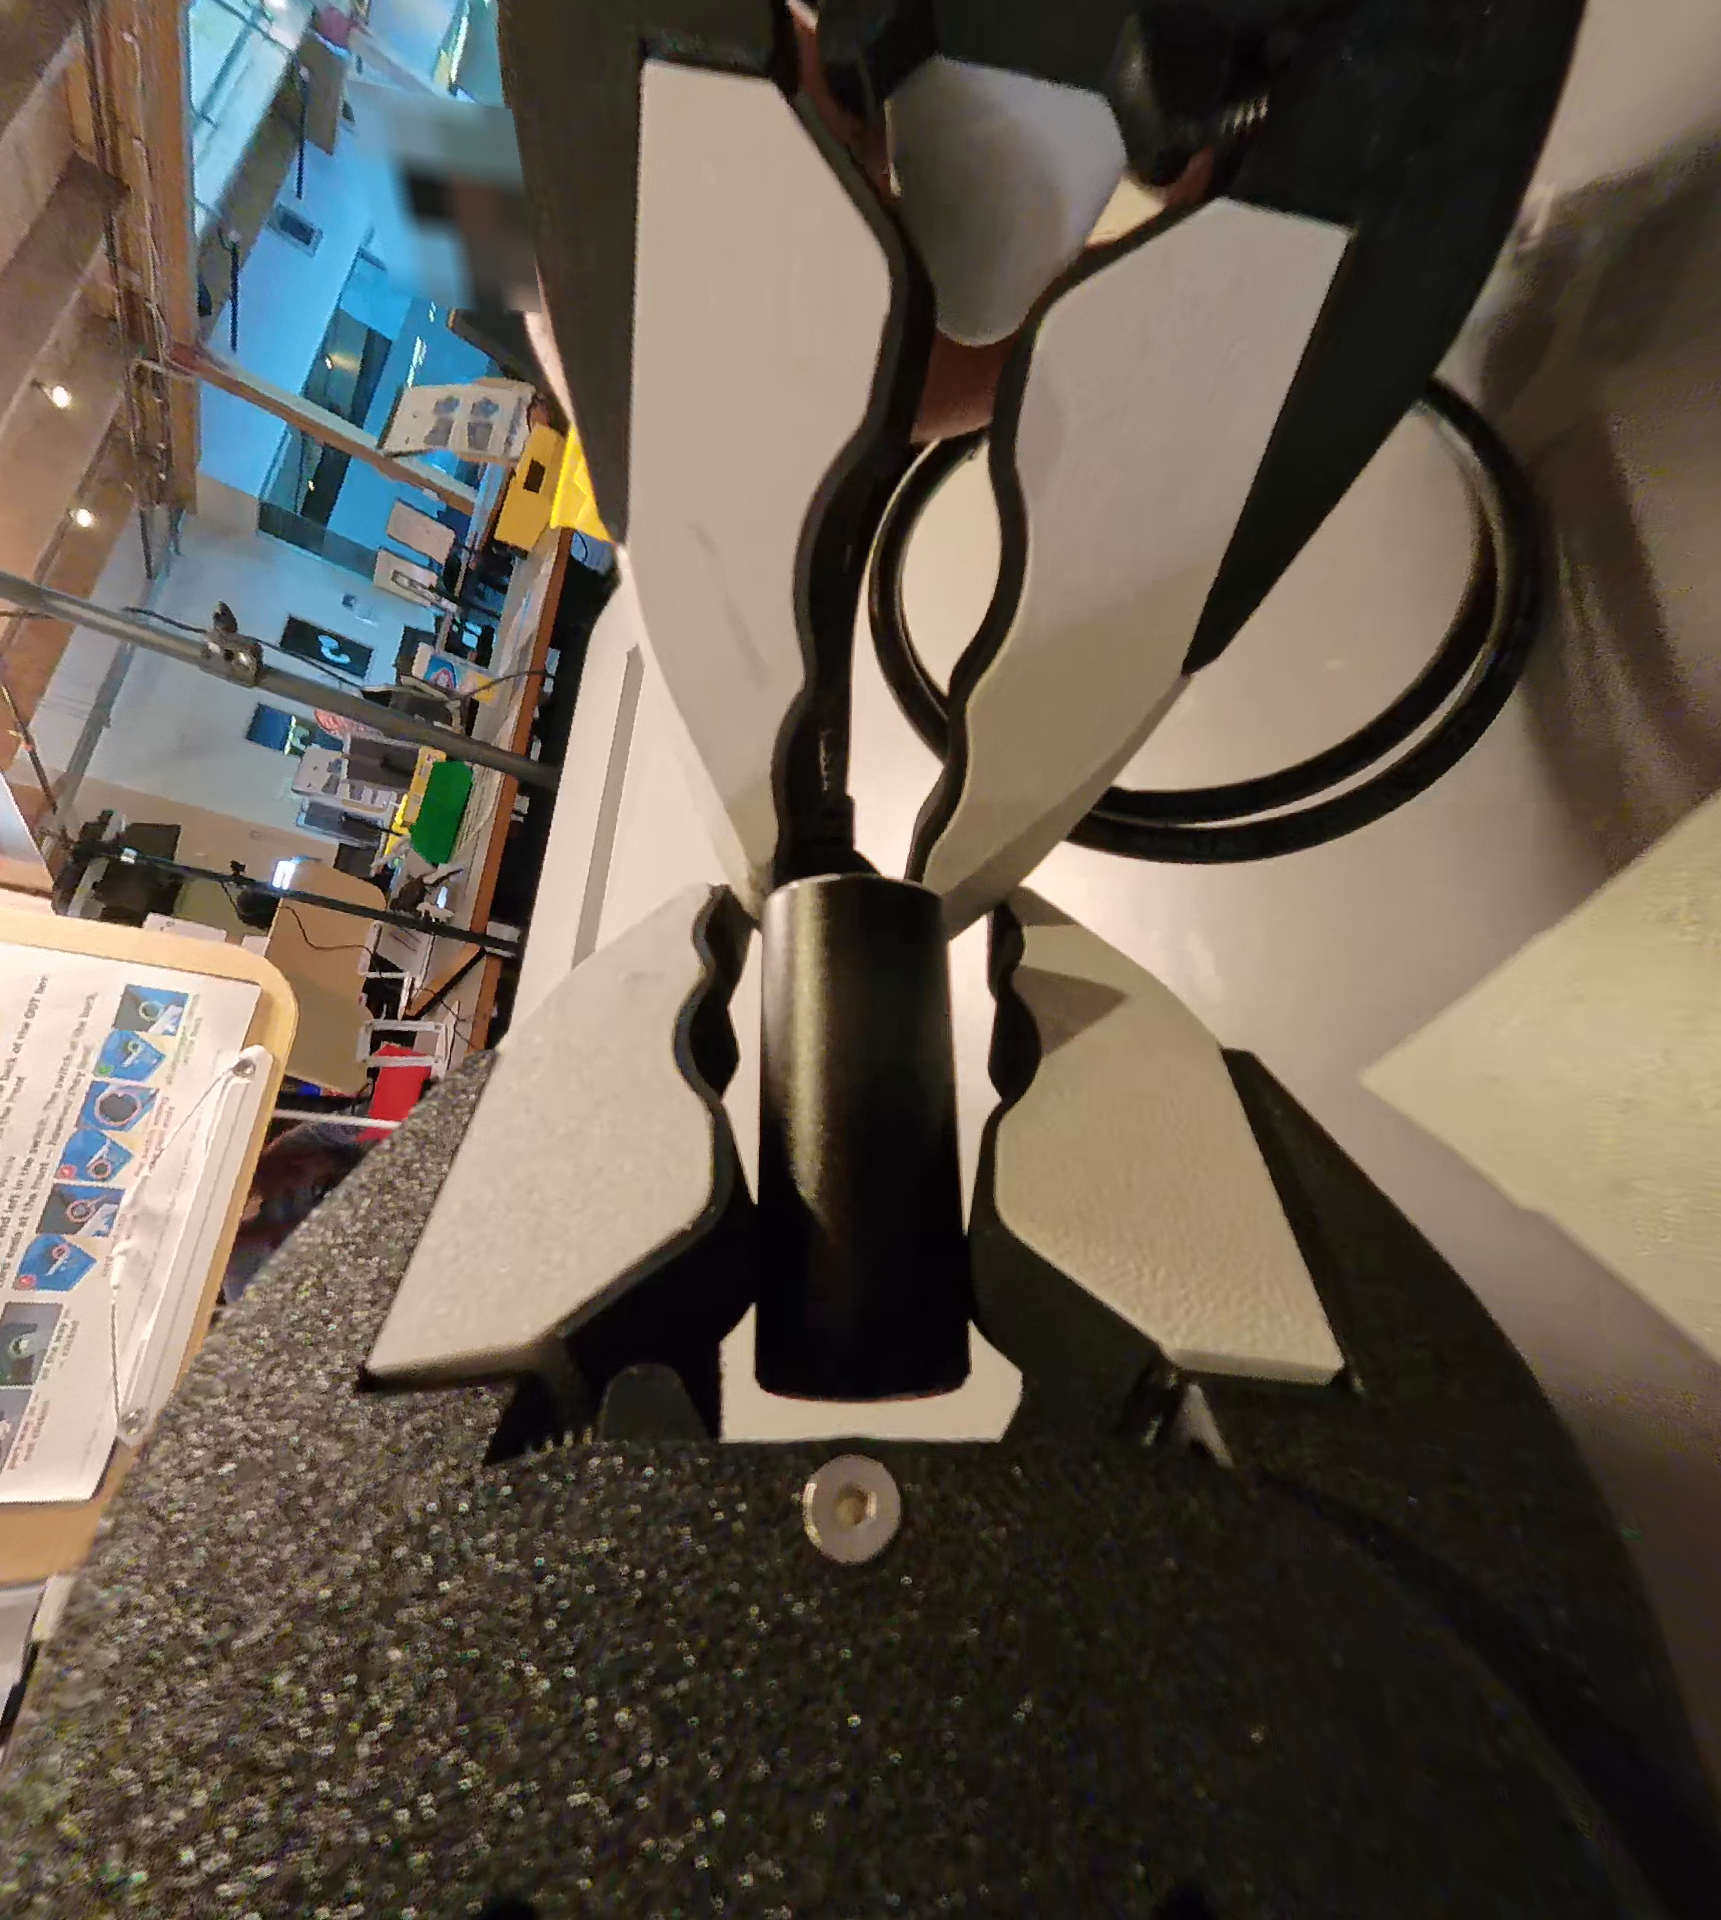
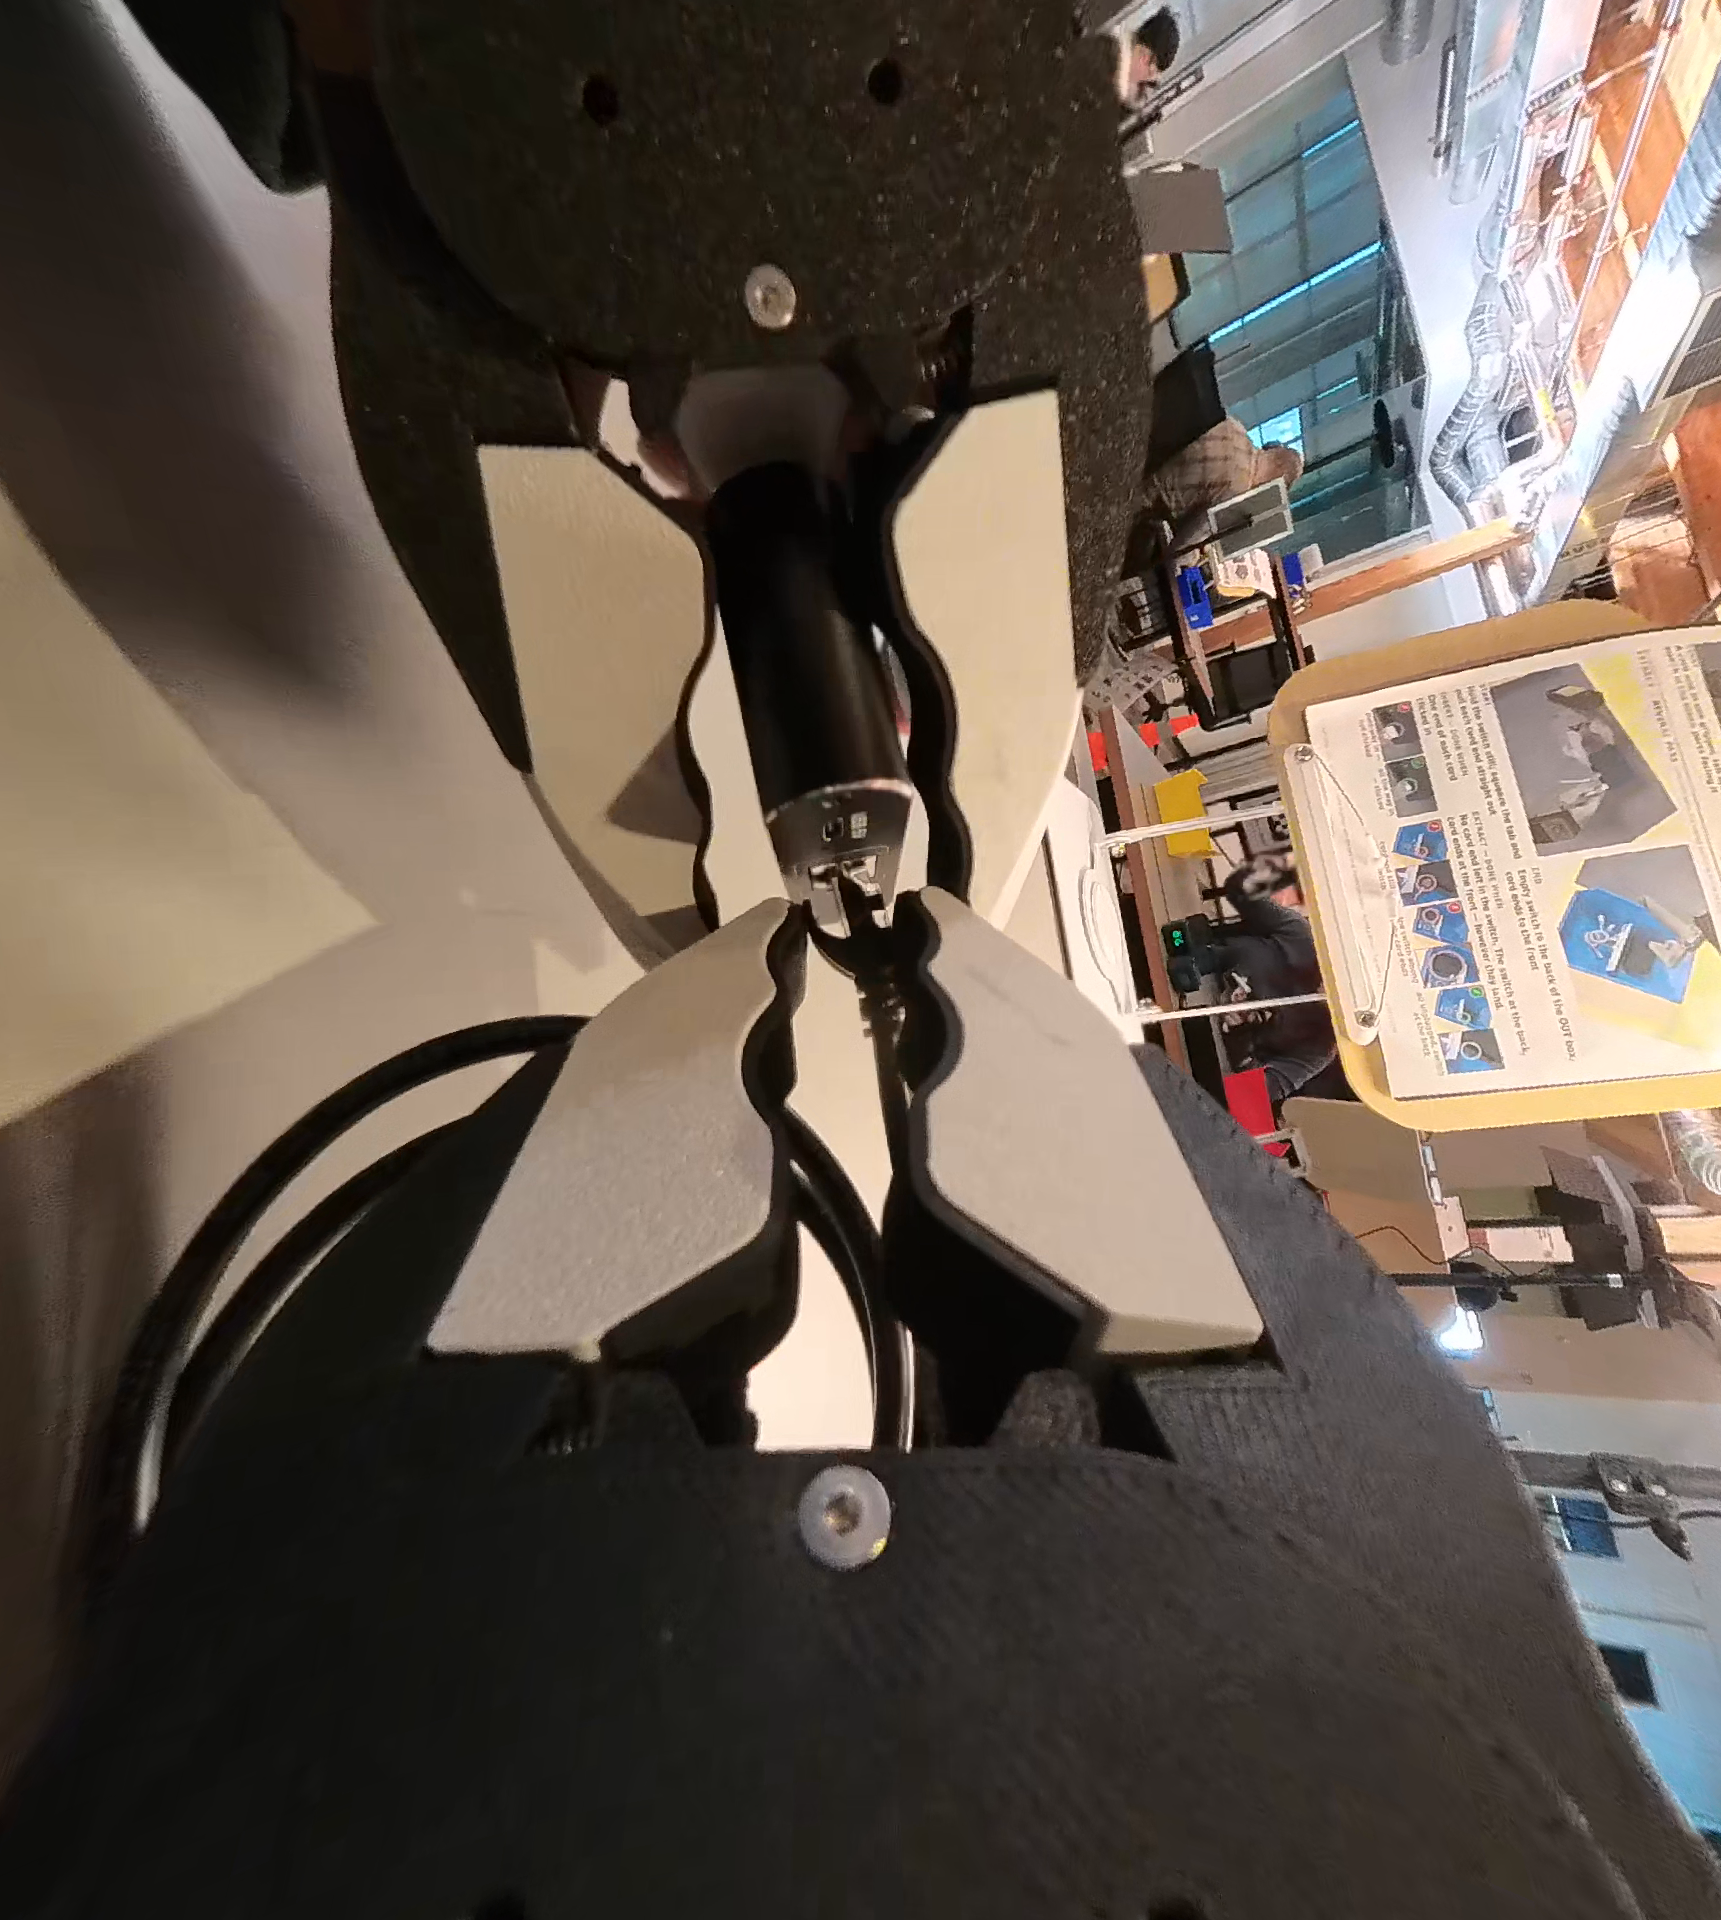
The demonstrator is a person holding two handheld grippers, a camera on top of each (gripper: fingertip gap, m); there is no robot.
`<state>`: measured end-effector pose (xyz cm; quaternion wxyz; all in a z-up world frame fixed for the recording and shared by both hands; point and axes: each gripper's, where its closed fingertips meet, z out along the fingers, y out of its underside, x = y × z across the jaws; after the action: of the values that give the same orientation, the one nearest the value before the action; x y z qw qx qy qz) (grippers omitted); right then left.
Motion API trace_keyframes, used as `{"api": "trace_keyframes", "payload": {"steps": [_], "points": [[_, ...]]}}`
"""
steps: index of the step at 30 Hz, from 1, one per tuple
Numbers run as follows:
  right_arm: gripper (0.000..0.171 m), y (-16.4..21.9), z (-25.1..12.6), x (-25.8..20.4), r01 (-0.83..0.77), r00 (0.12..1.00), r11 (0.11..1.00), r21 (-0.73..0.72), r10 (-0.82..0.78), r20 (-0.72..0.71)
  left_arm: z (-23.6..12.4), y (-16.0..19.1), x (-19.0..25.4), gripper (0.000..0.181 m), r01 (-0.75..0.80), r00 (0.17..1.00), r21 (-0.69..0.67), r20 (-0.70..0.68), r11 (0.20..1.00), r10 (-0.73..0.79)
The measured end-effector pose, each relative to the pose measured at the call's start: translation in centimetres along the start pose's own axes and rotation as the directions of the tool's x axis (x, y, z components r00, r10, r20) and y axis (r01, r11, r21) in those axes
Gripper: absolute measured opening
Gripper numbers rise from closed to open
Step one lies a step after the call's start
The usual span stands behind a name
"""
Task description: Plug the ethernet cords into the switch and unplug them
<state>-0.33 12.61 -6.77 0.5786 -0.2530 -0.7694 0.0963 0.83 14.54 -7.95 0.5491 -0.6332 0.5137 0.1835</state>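
Note:
In the left wrist view my left gripper (image 1: 861, 920) is shut on the black switch (image 1: 856, 1132), which runs lengthwise between its pale fingers (image 1: 544, 1143). My right gripper (image 1: 845, 862) comes in from the top, shut on the black ethernet cord's plug (image 1: 825, 810) right at the switch's far end. In the right wrist view my right gripper (image 2: 851, 914) pinches the plug (image 2: 851, 904) at a port in the switch's silver face (image 2: 840, 826). The switch (image 2: 804, 644) is held by the left gripper (image 2: 825, 873) from above. The cord (image 2: 877, 1018) runs back between my fingers.
The cord's slack lies coiled on the white surface (image 1: 1479, 623), (image 2: 212, 1164). A cream box edge (image 1: 1614, 987), (image 2: 108, 831) stands close by. A wooden board with an instruction sheet (image 1: 56, 1195), (image 2: 1562, 862) stands to the side. A workshop with benches lies beyond. Both grippers' tips are close together, under 4 cm apart.

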Motion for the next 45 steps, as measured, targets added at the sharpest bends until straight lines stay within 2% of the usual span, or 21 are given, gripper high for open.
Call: {"api": "trace_keyframes", "payload": {"steps": [11,18,24,26,33,45], "points": [[0.016,0.1,-1.2,0.2,-0.067,0.996,0.996,0.061,0.063,0.060,-1.1,-1.4,0.1,0.046,-0.015,1.000,0.128,-0.003,0.992,0.016],[0.016,0.5,-2.7,1.3,-0.161,0.986,0.980,0.117,0.153,0.073,-2.5,-1.8,-1.4,0.046,0.094,0.995,0.215,-0.002,0.972,-0.095],[0.016,0.0,-2.9,1.1,-0.160,0.985,0.979,0.128,0.149,0.088,-2.7,-3.1,-1.1,0.034,0.075,0.997,0.291,0.010,0.954,-0.082],[0.016,0.0,-2.8,1.2,-0.153,0.986,0.981,0.118,0.144,0.079,-2.6,-3.1,-1.0,0.028,0.049,0.998,0.281,0.025,0.958,-0.058],[0.017,-1.2,-3.3,2.6,-0.132,0.991,0.981,0.139,0.136,-0.016,-3.7,-4.0,-2.2,0.028,0.080,0.993,0.340,0.054,0.937,-0.105],[0.017,-1.5,-3.2,4.1,-0.114,0.981,0.985,0.126,0.132,-0.144,-3.8,-3.9,-3.5,0.028,0.102,0.980,0.339,0.125,0.935,-0.152]]}}
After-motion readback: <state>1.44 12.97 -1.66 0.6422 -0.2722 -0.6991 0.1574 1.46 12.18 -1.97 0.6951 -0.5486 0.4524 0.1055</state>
